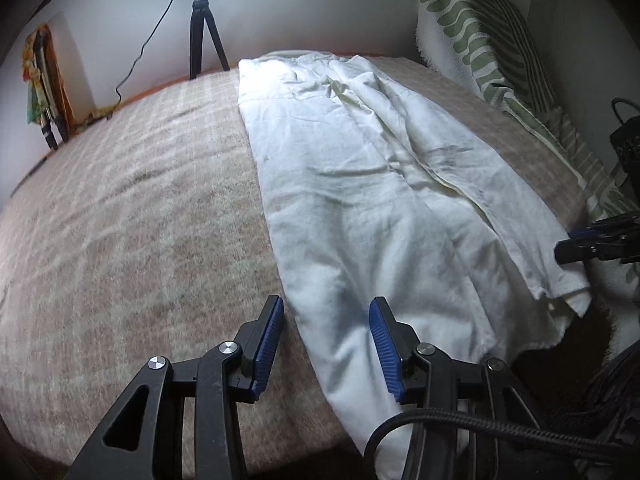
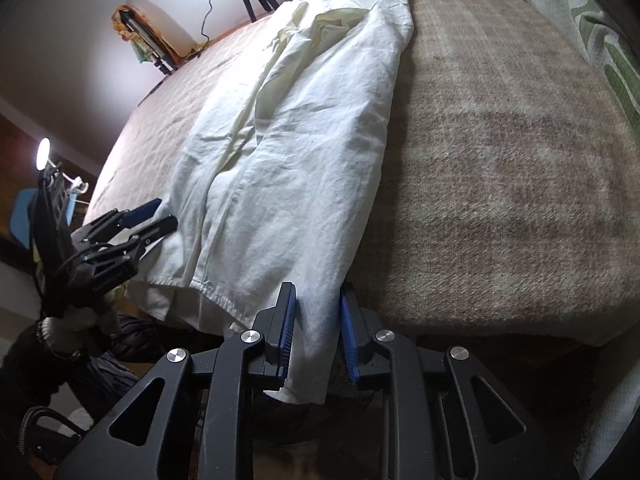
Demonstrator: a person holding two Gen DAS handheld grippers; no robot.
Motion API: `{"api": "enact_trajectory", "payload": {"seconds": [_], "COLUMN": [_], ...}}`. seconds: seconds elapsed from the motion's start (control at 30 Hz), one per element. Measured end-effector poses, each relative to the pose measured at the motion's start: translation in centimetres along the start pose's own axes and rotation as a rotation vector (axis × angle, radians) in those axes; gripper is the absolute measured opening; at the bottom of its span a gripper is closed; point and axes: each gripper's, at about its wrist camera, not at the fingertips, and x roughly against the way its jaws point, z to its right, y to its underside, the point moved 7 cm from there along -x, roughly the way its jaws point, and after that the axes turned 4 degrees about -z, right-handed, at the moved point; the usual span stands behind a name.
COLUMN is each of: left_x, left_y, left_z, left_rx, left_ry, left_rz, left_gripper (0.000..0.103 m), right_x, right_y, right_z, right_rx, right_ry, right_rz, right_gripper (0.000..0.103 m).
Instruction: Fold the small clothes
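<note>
A pair of white trousers [image 1: 360,184] lies lengthwise on the checked beige blanket [image 1: 132,200], legs side by side, leg ends hanging over the near edge. My left gripper [image 1: 326,320] is open, its jaws straddling the left edge of the left leg near its end. In the right wrist view the trousers [image 2: 288,140] run away from me. My right gripper [image 2: 318,312] has its jaws partly closed around the hanging end of the right leg, pads not clearly pressing it. The left gripper shows in the right wrist view [image 2: 156,216] and the right gripper in the left wrist view [image 1: 576,240].
A ring light on a black tripod [image 1: 202,28] stands at the far edge with its cable trailing left. A green-and-white patterned cloth [image 1: 480,40] is heaped along the right side. A dark object [image 1: 626,144] sits at the far right. Coloured items [image 1: 40,80] lean on the far wall.
</note>
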Motion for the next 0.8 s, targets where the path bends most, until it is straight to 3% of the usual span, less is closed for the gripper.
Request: {"api": "enact_trajectory", "payload": {"seconds": [0.2, 0.3, 0.43, 0.5, 0.57, 0.67, 0.8], "left_x": [1.1, 1.1, 0.9, 0.9, 1.0, 1.4, 3.0], "left_y": [2.0, 1.9, 1.6, 1.4, 1.0, 0.1, -1.9], "left_z": [-0.5, -0.1, 0.2, 0.0, -0.3, -0.7, -0.5], "left_rx": [0.174, 0.188, 0.221, 0.233, 0.270, 0.313, 0.277], "left_ry": [0.199, 0.245, 0.292, 0.308, 0.348, 0.403, 0.404], "left_rz": [-0.101, -0.121, -0.154, -0.163, -0.161, -0.159, -0.125], "left_gripper": [0.052, 0.050, 0.031, 0.023, 0.008, 0.006, 0.006], "right_x": [-0.3, -1.0, -1.3, -1.1, -0.9, 0.0, 1.5], "right_y": [0.7, 1.0, 1.3, 1.2, 0.9, 0.3, -0.9], "right_z": [1.0, 1.7, 1.2, 0.7, 0.5, -0.1, -0.5], "right_rx": [-0.061, -0.098, -0.109, -0.121, -0.130, -0.127, -0.137], "right_ry": [-0.142, -0.212, -0.283, -0.333, -0.355, -0.380, -0.410], "right_rz": [-0.052, -0.080, -0.104, -0.099, -0.089, -0.062, -0.006], "right_gripper": [0.023, 0.024, 0.023, 0.015, 0.008, 0.007, 0.007]}}
